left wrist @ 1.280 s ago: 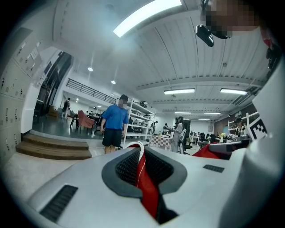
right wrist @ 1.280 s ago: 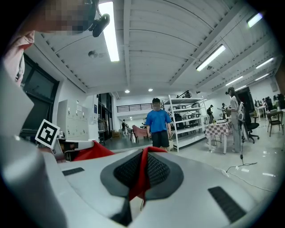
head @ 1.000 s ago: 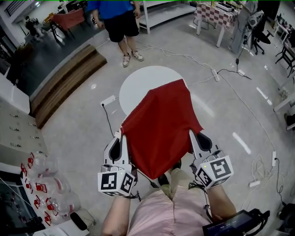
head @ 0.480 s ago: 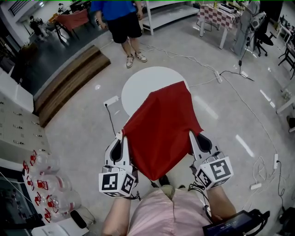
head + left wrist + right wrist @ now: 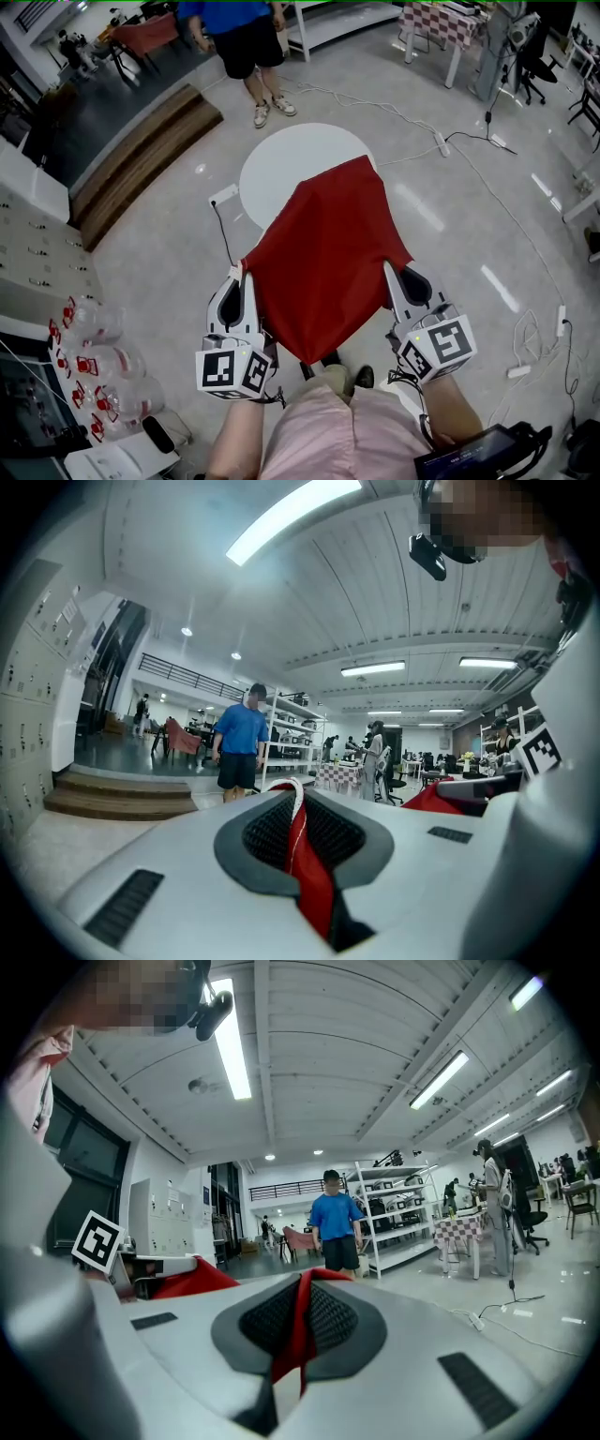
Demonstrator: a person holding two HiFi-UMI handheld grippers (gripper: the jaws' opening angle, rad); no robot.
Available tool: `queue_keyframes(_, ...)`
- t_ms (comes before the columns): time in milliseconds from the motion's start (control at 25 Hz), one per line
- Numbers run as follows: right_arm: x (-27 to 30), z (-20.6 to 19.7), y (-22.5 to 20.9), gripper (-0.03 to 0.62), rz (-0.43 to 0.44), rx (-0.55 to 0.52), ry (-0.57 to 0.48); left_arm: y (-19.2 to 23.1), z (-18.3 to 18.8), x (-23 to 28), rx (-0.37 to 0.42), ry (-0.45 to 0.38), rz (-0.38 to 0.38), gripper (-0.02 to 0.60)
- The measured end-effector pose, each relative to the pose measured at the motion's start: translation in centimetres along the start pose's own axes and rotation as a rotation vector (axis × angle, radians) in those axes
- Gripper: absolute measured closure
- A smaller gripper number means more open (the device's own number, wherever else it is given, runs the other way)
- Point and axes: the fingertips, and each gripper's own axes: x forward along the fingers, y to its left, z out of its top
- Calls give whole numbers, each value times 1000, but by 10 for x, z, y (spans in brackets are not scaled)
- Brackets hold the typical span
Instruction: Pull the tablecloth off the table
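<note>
The red tablecloth (image 5: pixel 326 253) stretches from the round white table (image 5: pixel 281 167) back toward me, its far end still lying on the tabletop. My left gripper (image 5: pixel 243 278) is shut on the cloth's near left corner. My right gripper (image 5: pixel 386 272) is shut on the near right corner. In the left gripper view a red fold of tablecloth (image 5: pixel 304 855) is pinched between the dark pads. The right gripper view shows the same, a strip of red tablecloth (image 5: pixel 298 1321) clamped between the pads. The cloth sags between both grippers.
A person in a blue shirt (image 5: pixel 234 37) stands beyond the table. Wooden steps (image 5: pixel 141 159) lie at the left, cables and a power strip (image 5: pixel 437 142) at the right. Bottles (image 5: pixel 89 366) crowd the lower left. A checkered table (image 5: pixel 441 23) stands far right.
Both grippers keep their hold on the cloth. The table and cloth have shifted slightly up in view, and more of the white tabletop shows bare.
</note>
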Motion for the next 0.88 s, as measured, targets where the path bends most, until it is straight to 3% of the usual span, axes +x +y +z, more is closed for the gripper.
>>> queue_keyframes(880,-78,5,-1,569,32,-30,-33,-59,-2,-59,13,-32,18,537)
